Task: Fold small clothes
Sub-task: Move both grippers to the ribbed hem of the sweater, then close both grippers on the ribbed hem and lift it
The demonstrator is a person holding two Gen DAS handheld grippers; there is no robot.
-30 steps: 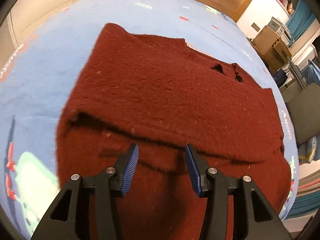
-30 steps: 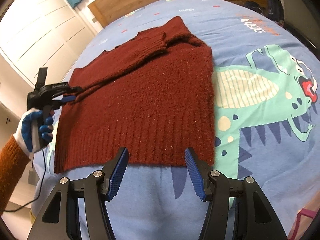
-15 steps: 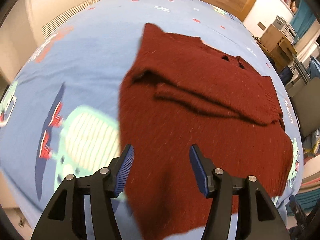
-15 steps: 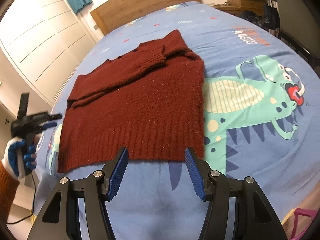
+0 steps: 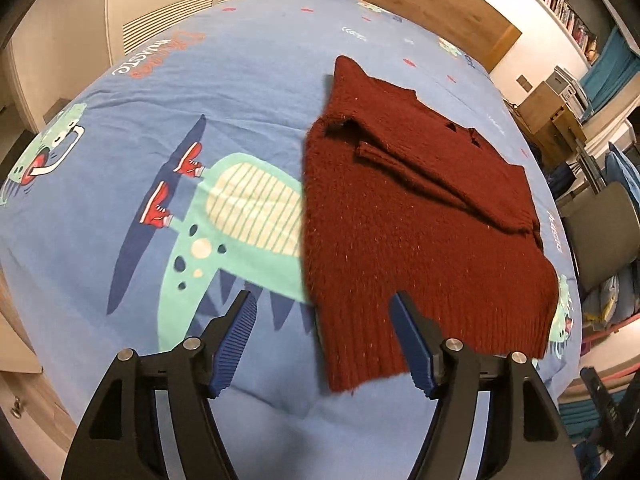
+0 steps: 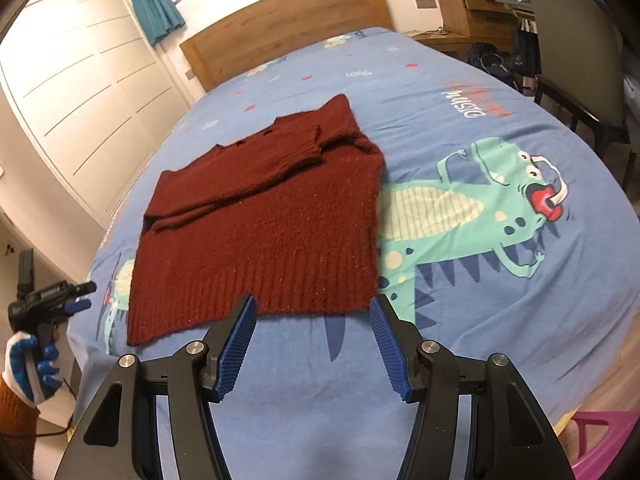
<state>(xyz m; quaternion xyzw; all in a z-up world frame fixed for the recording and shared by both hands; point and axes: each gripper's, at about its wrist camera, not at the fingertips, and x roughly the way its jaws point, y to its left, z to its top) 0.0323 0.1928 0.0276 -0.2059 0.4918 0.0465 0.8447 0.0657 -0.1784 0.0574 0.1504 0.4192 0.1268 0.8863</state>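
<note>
Left claw (image 5: pixel 324 340) farther from sweater (image 5: pixel 420 216), opening.

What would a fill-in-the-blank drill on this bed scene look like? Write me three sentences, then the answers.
1. The dark red sweater lies flat on a blue bedsheet printed with a green ____.
2. One sleeve is folded across the sweater's ____.
3. Neither the left gripper nor the right gripper holds anything; both are ____.

Missing words: dinosaur; chest; open
</note>
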